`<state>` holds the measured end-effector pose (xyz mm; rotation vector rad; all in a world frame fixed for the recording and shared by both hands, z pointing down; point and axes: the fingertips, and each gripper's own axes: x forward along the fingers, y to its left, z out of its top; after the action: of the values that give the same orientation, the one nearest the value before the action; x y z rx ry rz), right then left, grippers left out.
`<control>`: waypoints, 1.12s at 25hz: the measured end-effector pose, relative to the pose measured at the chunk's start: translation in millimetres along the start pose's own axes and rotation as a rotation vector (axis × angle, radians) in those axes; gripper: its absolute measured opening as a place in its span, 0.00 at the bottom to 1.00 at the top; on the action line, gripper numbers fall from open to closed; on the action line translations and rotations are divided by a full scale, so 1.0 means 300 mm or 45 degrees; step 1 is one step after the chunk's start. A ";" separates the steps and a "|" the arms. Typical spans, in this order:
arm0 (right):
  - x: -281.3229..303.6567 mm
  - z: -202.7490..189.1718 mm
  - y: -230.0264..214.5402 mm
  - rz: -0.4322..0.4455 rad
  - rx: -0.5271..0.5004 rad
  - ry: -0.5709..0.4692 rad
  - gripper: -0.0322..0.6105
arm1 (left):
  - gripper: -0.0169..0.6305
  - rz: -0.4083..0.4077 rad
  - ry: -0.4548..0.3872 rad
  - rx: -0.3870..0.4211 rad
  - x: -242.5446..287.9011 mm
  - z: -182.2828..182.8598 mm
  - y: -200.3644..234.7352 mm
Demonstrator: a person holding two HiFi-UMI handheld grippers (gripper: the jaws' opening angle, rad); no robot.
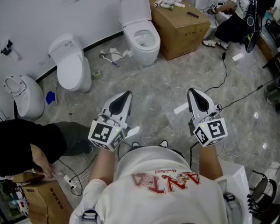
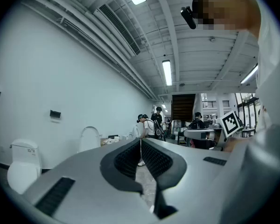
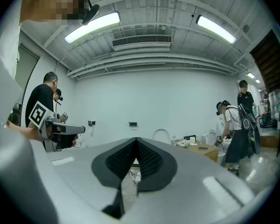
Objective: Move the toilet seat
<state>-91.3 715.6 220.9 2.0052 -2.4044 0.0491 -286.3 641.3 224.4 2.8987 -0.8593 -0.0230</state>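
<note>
A white toilet (image 1: 141, 41) stands against the far wall with its lid (image 1: 134, 3) raised and its seat down round the open bowl. In the left gripper view its raised lid (image 2: 88, 139) shows far off; the right gripper view shows that lid (image 3: 162, 135) too. My left gripper (image 1: 127, 94) and right gripper (image 1: 191, 92) are held level in front of me, well short of the toilet. Both are shut with nothing between their jaws, as the left gripper (image 2: 140, 142) and the right gripper (image 3: 136, 140) show in their own views.
A second toilet (image 1: 71, 65) with its lid closed stands at the left, a third (image 1: 24, 96) further left. A cardboard box (image 1: 179, 24) sits right of the open toilet. A person (image 1: 233, 17) crouches at the back right, another person (image 1: 23, 146) in black is at my left. Cables (image 1: 224, 85) cross the floor.
</note>
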 end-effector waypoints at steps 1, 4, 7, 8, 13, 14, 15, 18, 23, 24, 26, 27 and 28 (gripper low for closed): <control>0.000 -0.002 0.000 -0.006 0.005 0.003 0.05 | 0.05 0.001 0.000 -0.002 -0.003 -0.001 0.001; 0.000 -0.007 0.004 -0.015 0.007 0.008 0.05 | 0.05 0.003 0.000 -0.007 -0.011 -0.005 0.002; 0.001 -0.011 0.006 -0.017 0.007 0.014 0.05 | 0.05 0.008 0.002 -0.008 -0.014 -0.006 0.002; 0.002 -0.011 0.007 -0.014 0.005 0.015 0.05 | 0.05 0.010 0.001 -0.009 -0.014 -0.005 0.003; -0.010 -0.005 0.006 -0.001 0.013 -0.010 0.05 | 0.05 0.005 0.008 -0.007 -0.011 -0.009 -0.013; -0.016 -0.002 0.000 -0.003 0.033 -0.024 0.05 | 0.05 0.004 0.010 -0.009 -0.009 -0.011 -0.018; -0.022 -0.001 -0.009 -0.009 0.061 -0.037 0.05 | 0.05 0.003 0.011 -0.011 -0.004 -0.012 -0.022; -0.038 0.001 -0.037 -0.009 0.099 -0.061 0.05 | 0.05 0.000 0.015 -0.013 0.018 -0.014 -0.040; -0.075 -0.010 -0.105 -0.007 0.105 -0.067 0.05 | 0.05 -0.012 0.027 -0.008 0.075 -0.022 -0.096; -0.086 -0.014 -0.128 -0.010 0.115 -0.066 0.05 | 0.05 -0.015 0.031 -0.008 0.091 -0.025 -0.113; -0.113 -0.028 -0.177 -0.019 0.144 -0.065 0.05 | 0.05 -0.015 0.042 -0.004 0.120 -0.031 -0.152; -0.128 -0.038 -0.202 -0.020 0.161 -0.065 0.05 | 0.05 -0.010 0.049 0.002 0.131 -0.035 -0.172; -0.140 -0.053 -0.227 -0.017 0.178 -0.063 0.05 | 0.05 -0.001 0.056 0.011 0.140 -0.040 -0.192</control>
<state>-16.9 745.3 236.7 2.1033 -2.4827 0.1741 -219.3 667.7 230.4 2.8956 -0.8535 0.0437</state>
